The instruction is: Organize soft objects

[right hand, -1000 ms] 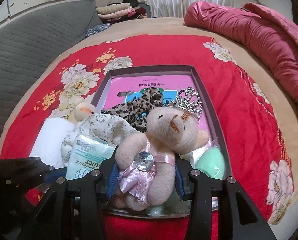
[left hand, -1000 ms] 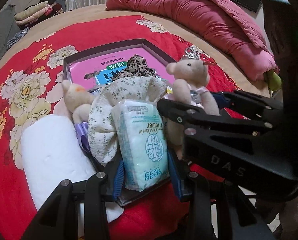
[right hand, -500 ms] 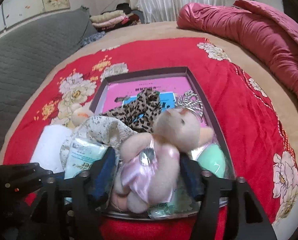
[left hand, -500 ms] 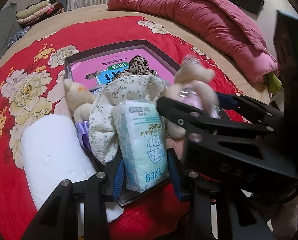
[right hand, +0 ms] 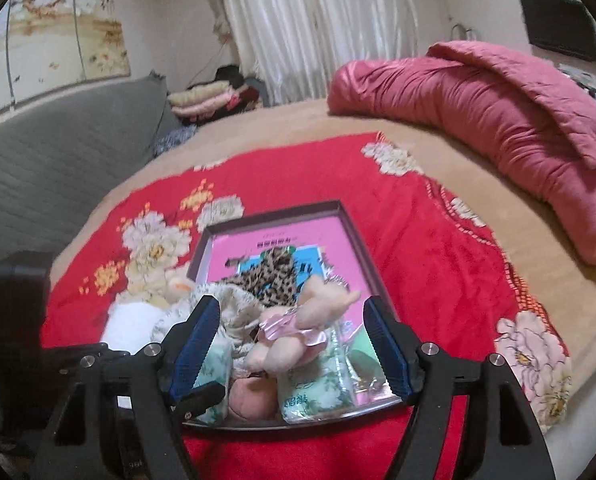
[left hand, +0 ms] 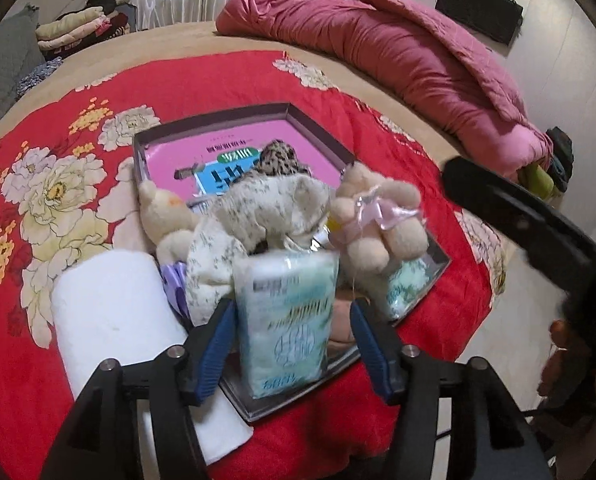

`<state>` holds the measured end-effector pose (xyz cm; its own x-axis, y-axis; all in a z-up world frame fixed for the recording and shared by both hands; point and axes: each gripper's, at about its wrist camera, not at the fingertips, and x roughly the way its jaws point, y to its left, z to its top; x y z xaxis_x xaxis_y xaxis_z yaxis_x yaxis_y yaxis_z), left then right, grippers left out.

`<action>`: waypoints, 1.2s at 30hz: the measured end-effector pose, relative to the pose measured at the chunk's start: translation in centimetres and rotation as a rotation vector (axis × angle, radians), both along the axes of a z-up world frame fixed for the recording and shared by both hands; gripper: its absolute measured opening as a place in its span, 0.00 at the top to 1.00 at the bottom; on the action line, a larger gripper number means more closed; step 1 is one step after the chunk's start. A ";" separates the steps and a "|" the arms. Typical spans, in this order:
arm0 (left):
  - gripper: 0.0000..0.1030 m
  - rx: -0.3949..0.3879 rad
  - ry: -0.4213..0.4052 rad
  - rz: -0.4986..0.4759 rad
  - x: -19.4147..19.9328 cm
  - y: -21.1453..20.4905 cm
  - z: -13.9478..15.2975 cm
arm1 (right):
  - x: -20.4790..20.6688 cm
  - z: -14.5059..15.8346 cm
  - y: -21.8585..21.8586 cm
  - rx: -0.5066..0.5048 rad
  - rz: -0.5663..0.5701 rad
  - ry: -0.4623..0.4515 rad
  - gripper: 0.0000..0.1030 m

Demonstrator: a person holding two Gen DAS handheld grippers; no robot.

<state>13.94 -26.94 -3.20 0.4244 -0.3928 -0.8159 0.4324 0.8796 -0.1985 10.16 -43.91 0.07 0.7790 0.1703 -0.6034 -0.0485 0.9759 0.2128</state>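
The teddy bear (right hand: 298,336) has dropped from the right tool (right hand: 292,344), both tools' jaws opening.

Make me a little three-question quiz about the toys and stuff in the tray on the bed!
1. True or false: the beige plush bear with a pink satin ribbon lies inside the dark rectangular tray.
2. What stands between the left hand-held gripper's blue pads?
3. Where is the white rolled towel? A inside the tray; B beside it on the red floral blanket.

Key: 1 true. 2 the pale green tissue pack. 3 B.
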 end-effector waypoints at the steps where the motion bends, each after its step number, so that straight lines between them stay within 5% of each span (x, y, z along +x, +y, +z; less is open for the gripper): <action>1: 0.42 -0.003 -0.002 0.004 0.0 0.1 0.1 | -0.3 0.4 -0.3 0.008 -0.009 -0.010 0.27; 10: 0.36 -0.014 -0.095 0.047 -1.5 2.2 3.2 | -1.8 2.5 -0.8 0.061 -0.036 -0.058 0.26; 20: 0.35 -0.011 -0.163 0.136 -4.3 7.1 5.8 | -4.4 4.7 3.2 -0.057 -0.060 -0.084 0.26; 36: 0.34 -0.051 -0.150 0.222 -8.8 13.1 5.8 | -10.2 5.1 10.6 -0.163 -0.115 -0.064 0.26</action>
<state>5.15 -13.88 2.64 0.6195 -0.3155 -0.7188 0.2583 0.9466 -0.1929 -0.06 -33.28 5.15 0.8251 -0.0180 -0.5647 0.0574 0.9970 0.0520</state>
